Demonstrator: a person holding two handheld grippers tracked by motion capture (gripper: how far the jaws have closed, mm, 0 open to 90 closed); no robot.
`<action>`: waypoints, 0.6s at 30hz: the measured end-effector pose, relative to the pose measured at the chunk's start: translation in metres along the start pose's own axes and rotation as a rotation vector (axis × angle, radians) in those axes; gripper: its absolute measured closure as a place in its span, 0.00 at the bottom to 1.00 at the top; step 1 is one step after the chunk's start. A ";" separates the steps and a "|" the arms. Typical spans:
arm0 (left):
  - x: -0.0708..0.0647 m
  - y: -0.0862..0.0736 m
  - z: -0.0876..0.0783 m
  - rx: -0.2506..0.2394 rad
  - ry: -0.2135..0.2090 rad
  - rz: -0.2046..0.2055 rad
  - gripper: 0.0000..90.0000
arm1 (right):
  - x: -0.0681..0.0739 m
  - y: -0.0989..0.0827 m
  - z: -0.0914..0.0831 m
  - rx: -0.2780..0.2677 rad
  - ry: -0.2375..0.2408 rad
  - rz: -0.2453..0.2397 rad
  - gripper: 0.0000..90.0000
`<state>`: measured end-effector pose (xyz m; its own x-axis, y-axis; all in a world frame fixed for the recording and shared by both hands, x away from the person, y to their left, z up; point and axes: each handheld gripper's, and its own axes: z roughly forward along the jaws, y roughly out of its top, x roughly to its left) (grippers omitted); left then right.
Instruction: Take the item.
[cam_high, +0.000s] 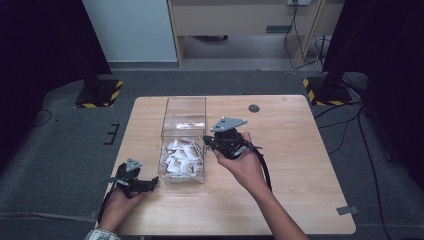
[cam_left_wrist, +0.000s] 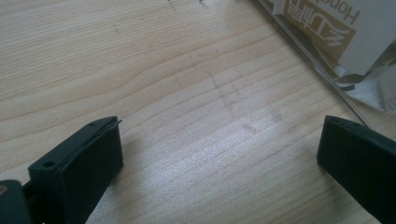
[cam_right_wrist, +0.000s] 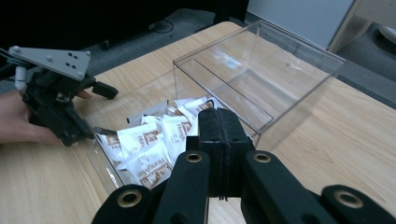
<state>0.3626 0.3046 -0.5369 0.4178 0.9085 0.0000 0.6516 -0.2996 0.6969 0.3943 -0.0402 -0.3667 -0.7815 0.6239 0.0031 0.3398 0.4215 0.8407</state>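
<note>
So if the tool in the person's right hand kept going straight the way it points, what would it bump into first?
Probably the white and brown paper sachets heaped in the clear plastic box. The shut right tool points over the box's near wall towards them, though depth is hard to judge.

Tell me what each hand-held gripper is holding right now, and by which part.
Nothing. The right hand-held gripper is shut with nothing between its jaws, above the packets; the left hand-held gripper is open over bare table.
</note>
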 end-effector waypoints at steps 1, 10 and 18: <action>0.000 0.000 0.000 0.000 0.000 0.000 0.00 | -0.001 -0.001 -0.001 0.002 -0.005 0.004 1.00; 0.000 0.000 0.000 0.000 0.000 0.000 0.00 | -0.011 -0.012 -0.009 0.003 -0.025 0.020 1.00; 0.000 0.000 0.000 0.000 0.000 0.000 0.00 | -0.020 -0.024 -0.011 0.020 -0.046 0.027 1.00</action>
<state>0.3626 0.3046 -0.5369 0.4179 0.9085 0.0002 0.6515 -0.2998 0.6969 0.3958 -0.0700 -0.3811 -0.7472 0.6646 0.0007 0.3714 0.4167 0.8297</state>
